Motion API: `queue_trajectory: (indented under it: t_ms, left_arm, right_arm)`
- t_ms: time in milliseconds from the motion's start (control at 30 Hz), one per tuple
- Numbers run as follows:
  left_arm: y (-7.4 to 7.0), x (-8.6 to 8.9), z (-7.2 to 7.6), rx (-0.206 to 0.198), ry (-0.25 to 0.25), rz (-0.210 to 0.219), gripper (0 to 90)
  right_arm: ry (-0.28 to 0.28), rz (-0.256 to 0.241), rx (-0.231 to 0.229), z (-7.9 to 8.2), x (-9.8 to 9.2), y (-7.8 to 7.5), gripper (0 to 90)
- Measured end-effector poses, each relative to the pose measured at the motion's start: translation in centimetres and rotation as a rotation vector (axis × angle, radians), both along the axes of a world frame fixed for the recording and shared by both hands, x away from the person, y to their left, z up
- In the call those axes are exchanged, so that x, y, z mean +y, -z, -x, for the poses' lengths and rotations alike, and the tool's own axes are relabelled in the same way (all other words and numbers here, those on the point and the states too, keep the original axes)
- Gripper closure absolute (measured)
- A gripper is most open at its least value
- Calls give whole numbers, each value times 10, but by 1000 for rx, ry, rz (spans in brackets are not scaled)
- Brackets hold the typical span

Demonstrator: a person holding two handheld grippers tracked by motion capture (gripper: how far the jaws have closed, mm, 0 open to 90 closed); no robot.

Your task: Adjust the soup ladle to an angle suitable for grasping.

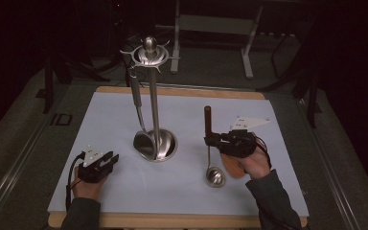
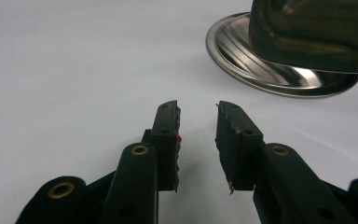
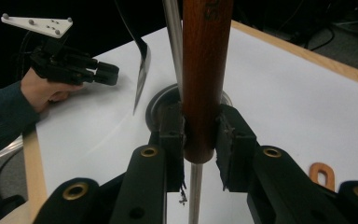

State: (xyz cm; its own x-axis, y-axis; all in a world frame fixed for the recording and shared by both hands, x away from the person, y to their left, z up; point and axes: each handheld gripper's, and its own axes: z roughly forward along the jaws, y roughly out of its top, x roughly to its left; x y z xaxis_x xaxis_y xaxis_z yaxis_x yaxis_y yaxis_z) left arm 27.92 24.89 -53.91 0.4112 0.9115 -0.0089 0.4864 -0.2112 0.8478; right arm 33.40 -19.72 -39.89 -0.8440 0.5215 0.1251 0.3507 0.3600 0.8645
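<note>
We have the small steel ladle with the dark wooden handle [image 1: 208, 125] clamped in the right gripper [image 1: 210, 140], jaws closed on the lower end of the wood, handle upright and bowl hanging down just at the white mat [image 1: 268, 158]. It stands right of the tall polished steel utensil stand [image 1: 154, 103], where a larger grey-handled steel ladle [image 1: 139, 115] hangs from the left side of the hook ring at the top. We judge the step in hand to be carrying our ladle up for hanging; next we must raise it high and bring the handle's top end to a free hook on the ring's near or right side.

The left gripper [image 1: 106, 161] rests near-left on the mat, jaws apart and holding nothing, just beside the stand's round base [image 2: 279, 70].

Room is open above and right of the stand; the pole and hanging ladle are the things to clear. A wooden utensil [image 1: 232, 165] lies under our right hand.
</note>
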Motion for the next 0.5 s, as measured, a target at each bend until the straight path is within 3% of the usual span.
queue_trajectory:
  t_ms: [500]
  left_arm:
    - [0,0,0,0,2,1,696]
  right_arm:
    - [5,-8,-56,6,23,-1,742]
